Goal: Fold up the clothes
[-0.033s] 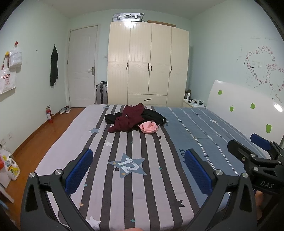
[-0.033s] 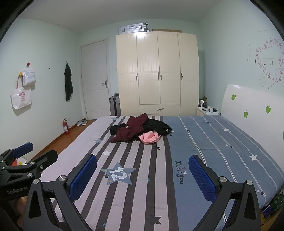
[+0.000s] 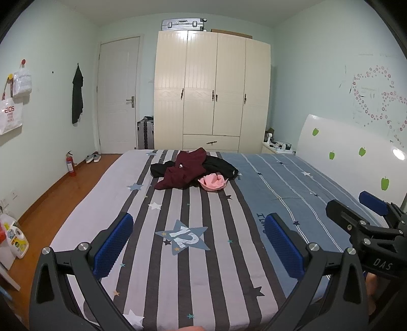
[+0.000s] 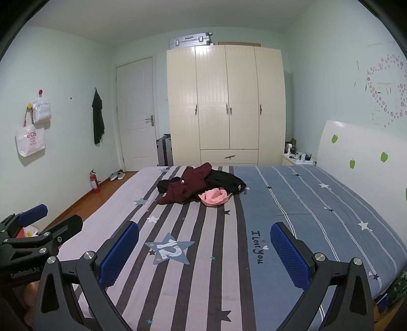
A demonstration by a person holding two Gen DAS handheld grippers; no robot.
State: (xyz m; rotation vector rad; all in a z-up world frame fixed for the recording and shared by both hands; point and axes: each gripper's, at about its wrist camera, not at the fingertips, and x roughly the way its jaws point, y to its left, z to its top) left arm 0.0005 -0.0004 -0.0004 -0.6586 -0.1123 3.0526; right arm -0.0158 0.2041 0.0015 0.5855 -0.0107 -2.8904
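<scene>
A: Clothes (image 3: 189, 169) in one loose heap, far half of the bed (image 3: 76, 203), on the striped part just short of the blue part. Maroon garment (image 3: 183, 170) on top, black garment (image 3: 220, 166) under and behind it, pink piece (image 3: 212, 182) at the near right edge of the heap. None folded.

B: Grippers?

A: Left gripper (image 3: 198, 242) hangs over the near end of the bed, jaws spread wide, nothing between the blue pads (image 3: 113, 244). Right gripper (image 4: 204, 252) the same: wide apart, empty, bedspread showing through the gap. Both well apart from the heap. Each shows in the other's view, side by side.

B: Under them?

A: Star patch with "12" (image 4: 169, 249) sits between the right gripper's fingers; "I love you" lettering (image 4: 257, 247) just right of it, on the blue.

B: Surroundings?

A: White headboard (image 3: 343, 152) with green apples on the right. Cream wardrobe (image 3: 212, 96) past the foot side, silver suitcase (image 3: 183, 24) on top. White door (image 3: 118, 94) left of it, dark coat (image 3: 77, 96) hanging on the wall, fire extinguisher (image 3: 71, 164) on the wooden floor below.
</scene>
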